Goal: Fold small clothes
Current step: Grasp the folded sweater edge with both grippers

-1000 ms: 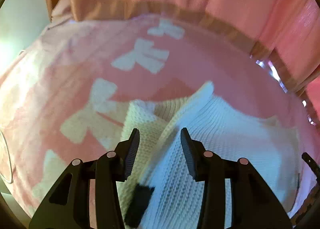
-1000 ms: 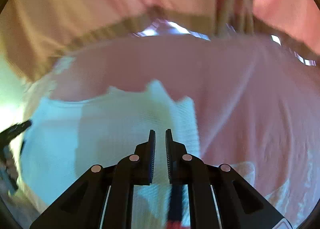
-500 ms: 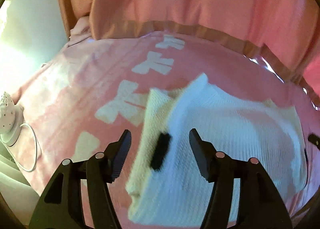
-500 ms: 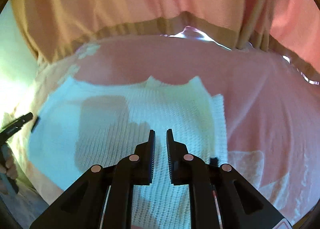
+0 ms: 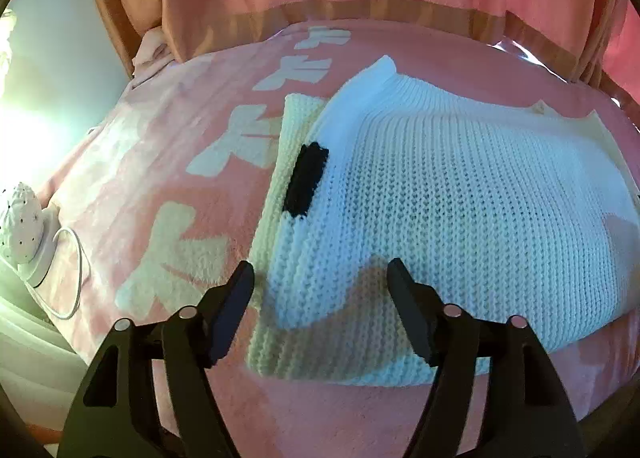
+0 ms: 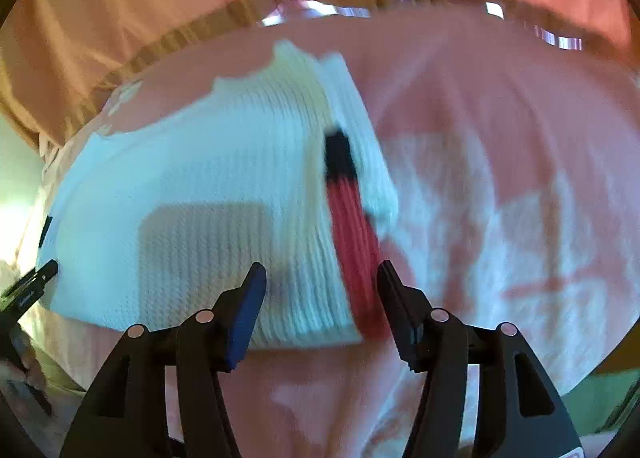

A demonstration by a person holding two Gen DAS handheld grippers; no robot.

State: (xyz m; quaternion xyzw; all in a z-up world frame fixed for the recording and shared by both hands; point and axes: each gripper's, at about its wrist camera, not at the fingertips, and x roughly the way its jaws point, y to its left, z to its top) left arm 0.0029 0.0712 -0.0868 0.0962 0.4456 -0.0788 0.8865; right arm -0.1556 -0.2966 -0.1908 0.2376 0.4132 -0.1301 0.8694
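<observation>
Both grippers tilt steeply down over the white knit sweater (image 5: 460,193) lying folded on the pink blanket (image 5: 160,161), left gripper (image 5: 320,294) and right gripper (image 6: 320,290) with jaws just opened, gripping nothing (2 empty gaps).

Both wrist views look steeply down, close over the same white sweater (image 5: 460,193).

Black plastic hand-held gripper (image 5: 320,294) w/ ribbed pads, silver rivets; right hand-held gripper (image 6: 320,290) w/ blue-tinted pad.
</observation>
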